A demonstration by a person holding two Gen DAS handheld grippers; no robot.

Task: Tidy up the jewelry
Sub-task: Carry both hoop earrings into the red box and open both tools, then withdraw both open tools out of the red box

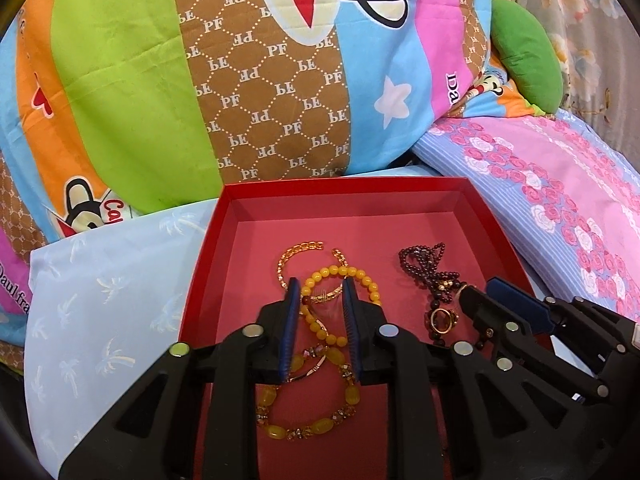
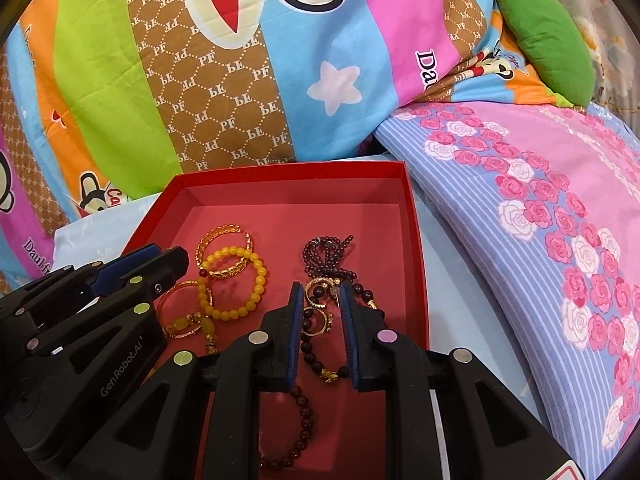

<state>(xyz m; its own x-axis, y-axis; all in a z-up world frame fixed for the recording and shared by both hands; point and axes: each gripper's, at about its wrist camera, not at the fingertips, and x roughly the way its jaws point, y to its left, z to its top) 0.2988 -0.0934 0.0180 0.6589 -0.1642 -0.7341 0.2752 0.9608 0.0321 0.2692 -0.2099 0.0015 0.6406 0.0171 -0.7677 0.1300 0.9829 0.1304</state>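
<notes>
A red box [image 1: 344, 190] [image 2: 288, 172] holds the jewelry. On its left lie a gold bangle [image 1: 298, 250] [image 2: 224, 234], a yellow bead bracelet [image 1: 358, 274] [image 2: 256, 276] and a yellow stone bracelet [image 1: 316, 426]. On its right lie a dark bead necklace [image 1: 420, 260] [image 2: 324, 256] and gold rings [image 1: 442, 318] [image 2: 316, 322]. My left gripper [image 1: 320, 286] [image 2: 160, 258] is open, its fingers either side of the yellow bead bracelet. My right gripper [image 2: 320, 290] [image 1: 480, 286] is open over the rings and dark beads.
The box sits on a pale blue sheet [image 1: 100, 300]. A striped cartoon quilt [image 1: 240, 80] rises behind it. A pink and blue rose-print pillow [image 2: 540, 220] lies to the right, with a green cushion [image 2: 548, 40] beyond.
</notes>
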